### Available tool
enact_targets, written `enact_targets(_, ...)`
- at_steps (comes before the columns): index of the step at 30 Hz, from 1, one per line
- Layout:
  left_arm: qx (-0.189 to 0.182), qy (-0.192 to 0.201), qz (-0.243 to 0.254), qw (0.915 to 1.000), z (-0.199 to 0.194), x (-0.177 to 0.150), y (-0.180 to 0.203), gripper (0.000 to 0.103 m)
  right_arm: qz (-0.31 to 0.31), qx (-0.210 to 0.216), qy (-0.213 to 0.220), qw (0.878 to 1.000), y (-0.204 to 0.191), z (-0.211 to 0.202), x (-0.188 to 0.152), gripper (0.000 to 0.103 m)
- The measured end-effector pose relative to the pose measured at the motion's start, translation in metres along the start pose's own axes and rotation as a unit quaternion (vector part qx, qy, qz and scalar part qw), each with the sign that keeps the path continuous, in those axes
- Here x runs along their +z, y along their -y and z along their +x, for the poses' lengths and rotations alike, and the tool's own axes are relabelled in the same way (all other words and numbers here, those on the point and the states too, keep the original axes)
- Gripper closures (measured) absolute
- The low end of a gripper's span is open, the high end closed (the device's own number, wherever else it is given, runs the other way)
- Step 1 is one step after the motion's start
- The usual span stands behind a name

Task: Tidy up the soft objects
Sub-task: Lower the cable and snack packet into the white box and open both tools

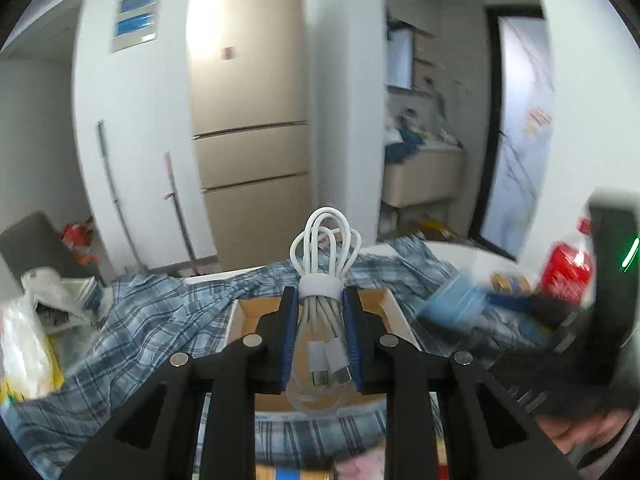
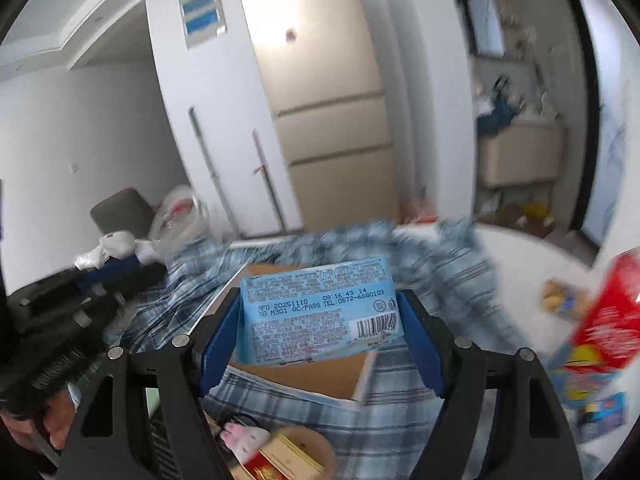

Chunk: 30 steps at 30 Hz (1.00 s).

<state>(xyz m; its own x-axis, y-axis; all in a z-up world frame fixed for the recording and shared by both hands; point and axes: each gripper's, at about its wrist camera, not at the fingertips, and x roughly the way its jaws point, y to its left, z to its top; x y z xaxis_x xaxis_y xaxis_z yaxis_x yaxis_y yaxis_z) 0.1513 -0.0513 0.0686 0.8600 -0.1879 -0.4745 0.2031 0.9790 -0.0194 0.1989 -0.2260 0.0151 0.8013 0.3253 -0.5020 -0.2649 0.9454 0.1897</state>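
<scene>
We find the left gripper (image 1: pixel 320 300) clamped on a white cable bundle (image 1: pixel 323 276), centre of the left wrist frame; both blue pads (image 1: pixel 289 328) press the bundle just below its white strap, loops standing up above the fingertips, two plug ends hanging down btwn the fingers. Directly behind and below it sits an open cardboard box (image 1: pixel 256 312), lower centre, resting on a blue plaid cloth (image 1: pixel 140 320) that covers the table. The right gripper (image 2: pixel 320 312) is clamped on a light-blue tissue pack (image 2: pixel 318 312), centre of the right wrist frame, printed side w/ barcode facing the camera, pads touching its left and right edges. We see the pack held over the same box (image 2: pixel 320 372), which lies lower centre of that frame on the cloth (image 2: pixel 448 288). In the left view the pack (image 1: pixel 452 300) shows blurred at centre right, just beside the box's right edge. A red bottle (image 1: pixel 568 268) stands at far right of the left frame; its lower part is hidden. A beige fridge (image 1: pixel 248 120) fills upper centre, w/ two mop handles (image 1: pixel 176 208) leaning on the white wall to its left. Lower centre of the right frame shows a small pink-and-white plush (image 2: pixel 244 436), partly hidden. Right edge of both frames is motion-blurred; items there we cannot identify.
</scene>
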Motion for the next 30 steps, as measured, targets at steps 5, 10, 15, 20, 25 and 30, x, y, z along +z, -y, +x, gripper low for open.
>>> enact_targets(5, 0.008, 0.004, 0.000, 1.0000, 0.023, -0.008, -0.013, 0.079, -0.012, 0.016, -0.103, 0.995, -0.001, 0.084, -0.024, 0.028)
enact_targets(10, 0.025, 0.007, -0.009, 0.9996, 0.044, -0.026, -0.026, 0.079, 0.058, 0.031, -0.159, 0.985, 0.026, 0.116, -0.043, 0.028)
enact_targets(15, 0.027, -0.020, -0.020, 0.9992, 0.065, -0.045, -0.033, 0.079, 0.042, 0.020, -0.159, 0.986, 0.026, 0.118, -0.047, 0.028)
enact_targets(20, 0.019, -0.047, -0.026, 0.9984, 0.076, -0.057, -0.038, 0.079, 0.037, 0.013, -0.157, 0.987, 0.029, 0.119, -0.045, 0.028)
enact_targets(25, 0.027, -0.068, -0.036, 0.9966, 0.089, -0.062, -0.047, 0.079, 0.031, 0.011, -0.152, 0.988, 0.029, 0.116, -0.047, 0.028)
enact_targets(30, 0.024, -0.073, -0.055, 0.9955, 0.100, -0.066, -0.056, 0.079, 0.019, 0.018, -0.155, 0.988, 0.020, 0.119, -0.050, 0.025)
